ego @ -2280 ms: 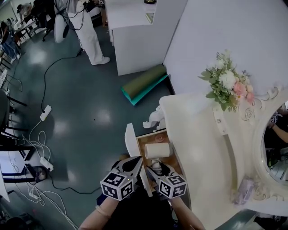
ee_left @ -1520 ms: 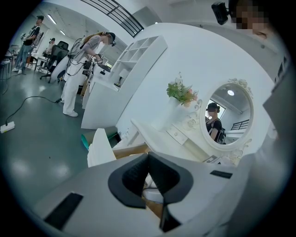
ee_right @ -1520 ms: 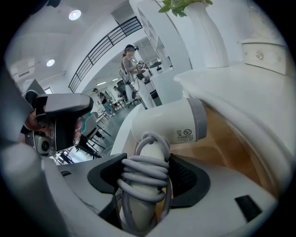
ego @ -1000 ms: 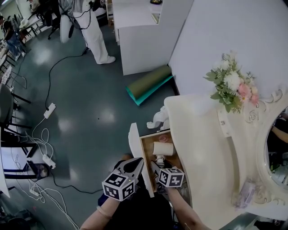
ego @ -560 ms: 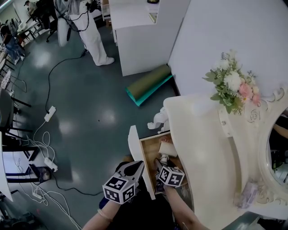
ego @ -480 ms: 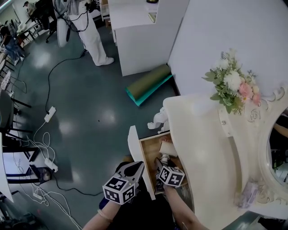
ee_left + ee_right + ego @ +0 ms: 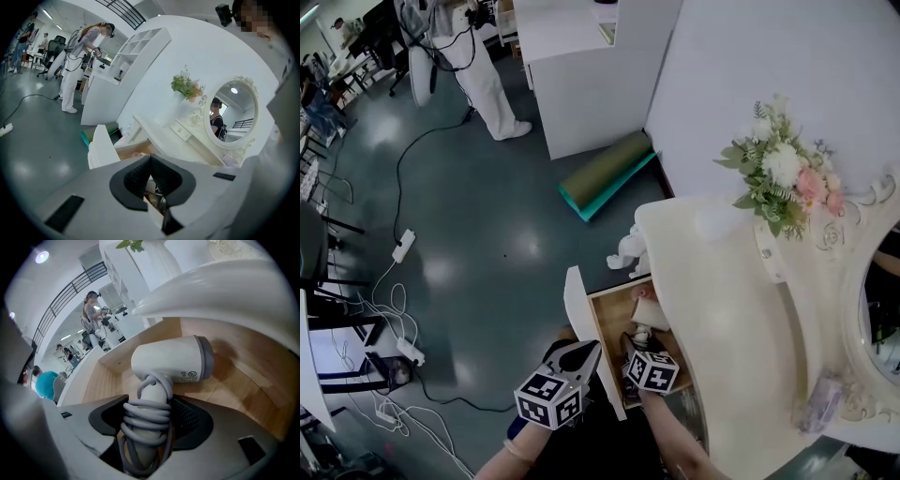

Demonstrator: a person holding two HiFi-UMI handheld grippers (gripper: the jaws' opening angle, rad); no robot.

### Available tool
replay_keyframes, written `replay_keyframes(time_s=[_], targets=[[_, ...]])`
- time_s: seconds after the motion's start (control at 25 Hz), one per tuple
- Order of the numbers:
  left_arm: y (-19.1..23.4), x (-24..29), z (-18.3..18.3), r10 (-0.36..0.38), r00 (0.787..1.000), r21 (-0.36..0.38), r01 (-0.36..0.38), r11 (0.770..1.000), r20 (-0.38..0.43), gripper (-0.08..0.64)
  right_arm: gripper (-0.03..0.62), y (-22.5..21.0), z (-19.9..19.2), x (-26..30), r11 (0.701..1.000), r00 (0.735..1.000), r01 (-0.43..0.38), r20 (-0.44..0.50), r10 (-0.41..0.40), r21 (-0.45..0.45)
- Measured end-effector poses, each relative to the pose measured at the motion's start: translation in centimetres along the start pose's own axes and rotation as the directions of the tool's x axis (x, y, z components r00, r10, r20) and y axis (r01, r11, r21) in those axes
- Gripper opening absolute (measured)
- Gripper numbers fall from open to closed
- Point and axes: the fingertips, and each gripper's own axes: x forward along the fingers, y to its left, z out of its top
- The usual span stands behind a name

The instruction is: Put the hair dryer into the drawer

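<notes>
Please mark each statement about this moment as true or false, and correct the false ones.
1. The right gripper is closed on the handle of the hair dryer, which has the cord wound round it. True.
2. The left gripper stands wide open. False: its jaws are together, with nothing between them.
3. The drawer is shut. False: it is open, and the hair dryer is inside it.
4. A bunch of flowers stands on the dressing table. True.

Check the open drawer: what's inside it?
A white hair dryer, cord wound round its handle, gripped by the right tool, over the bare wooden floor of the drawer. The vanity top hides the drawer's back; the floor under the dryer is covered.
</notes>
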Motion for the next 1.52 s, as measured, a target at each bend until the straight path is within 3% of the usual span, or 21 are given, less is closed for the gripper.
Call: replay_keyframes(time_s=[0.56, 0.76, 0.84, 1.08, 1.16, 1.2, 1.28, 1.36, 1.44, 1.52], targets=[[0.1, 0.3, 0.2, -0.022, 1.000, 0.003, 0.022, 1.000, -0.019, 0.023, 0.282, 0.0, -0.5, 0.5, 1.000, 1.000, -0.004, -0.023, 0.004, 0.017], [-0.5, 1.2, 0.2, -0.067, 0.996, 0.021, 0.068, 0.997, -0.065, 0.022, 0.283, 0.1, -0.2, -0.2, 0.999, 1.000, -0.023, -0.017, 0.023, 0.030], [-0.9, 1.4, 0.8, -0.094, 0.993, 0.041, 0.097, 0.994, -0.075, 0.023, 0.310, 0.4, 0.1, -0.8, 0.999, 1.000, -0.030, -0.010, 0.030, 0.015], [-0.7, 1.7, 2.7, -0.145, 0.986, 0.075, 0.151, 0.986, -0.080, 0.023, 0.322, 1.7, 0.9, -3.7, 0.998, 0.999, -0.029, 0.026, 0.031, -0.058], [-0.6, 1.7, 3.2, -0.161, 0.984, 0.076, 0.167, 0.983, -0.082, 0.023, 0.320, 2.3, 1.8, -5.3, 0.997, 0.996, -0.039, 0.080, 0.045, -0.069], [-0.6, 1.8, 3.4, -0.173, 0.981, 0.079, 0.179, 0.981, -0.085, 0.023, 0.289, 2.6, 2.5, -6.3, 0.997, 0.990, -0.045, 0.127, 0.053, -0.064], [-0.9, 1.8, 3.6, -0.197, 0.976, 0.092, 0.206, 0.974, -0.097, 0.023, 0.186, 2.9, 4.3, -8.4, 0.998, 0.968, -0.062, 0.244, 0.064, -0.019], [-1.3, 1.7, 3.8, -0.217, 0.970, 0.105, 0.229, 0.968, -0.109, 0.023, 0.124, 3.5, 6.3, -10.6, 0.992, 0.928, -0.120, 0.360, 0.096, 0.044], [-1.8, 1.6, 3.9, -0.242, 0.963, 0.112, 0.255, 0.960, -0.120, 0.023, 0.103, 4.8, 8.5, -12.8, 0.972, 0.863, -0.224, 0.478, 0.164, 0.072], [-2.5, 1.8, 4.0, -0.274, 0.953, 0.116, 0.289, 0.950, -0.130, 0.023, 0.071, 5.8, 10.7, -15.2, 0.947, 0.778, -0.307, 0.597, 0.196, 0.089]])
